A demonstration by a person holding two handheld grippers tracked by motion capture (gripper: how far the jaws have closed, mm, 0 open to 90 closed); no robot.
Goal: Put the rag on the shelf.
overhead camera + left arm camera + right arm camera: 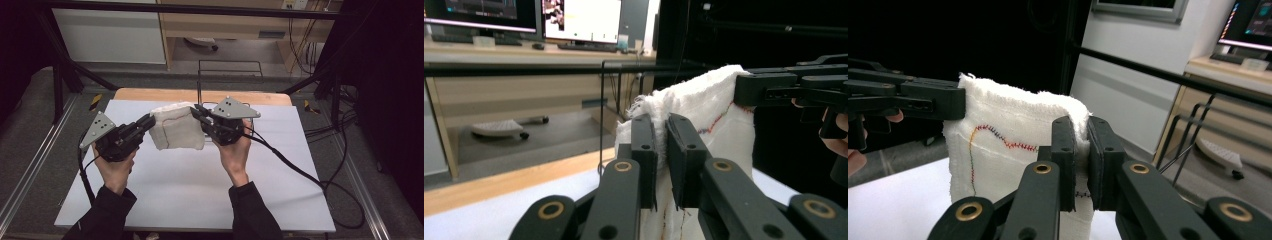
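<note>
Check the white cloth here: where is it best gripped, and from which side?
By its top corners, one from each side, which is how it is held. The left gripper and right gripper each pinch an upper corner of the white cloth, jaws shut on the hem. It is limp, so two spread corner pinches probably let it hang flat above the table.

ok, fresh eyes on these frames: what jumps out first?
The white cloth, held up above the middle of the white table between both grippers. The left gripper pinches one upper edge and the right gripper pinches the opposite one, so the cloth hangs between them. Next is the multicoloured stitched line curving across the cloth's face, clearest in the right gripper view.
</note>
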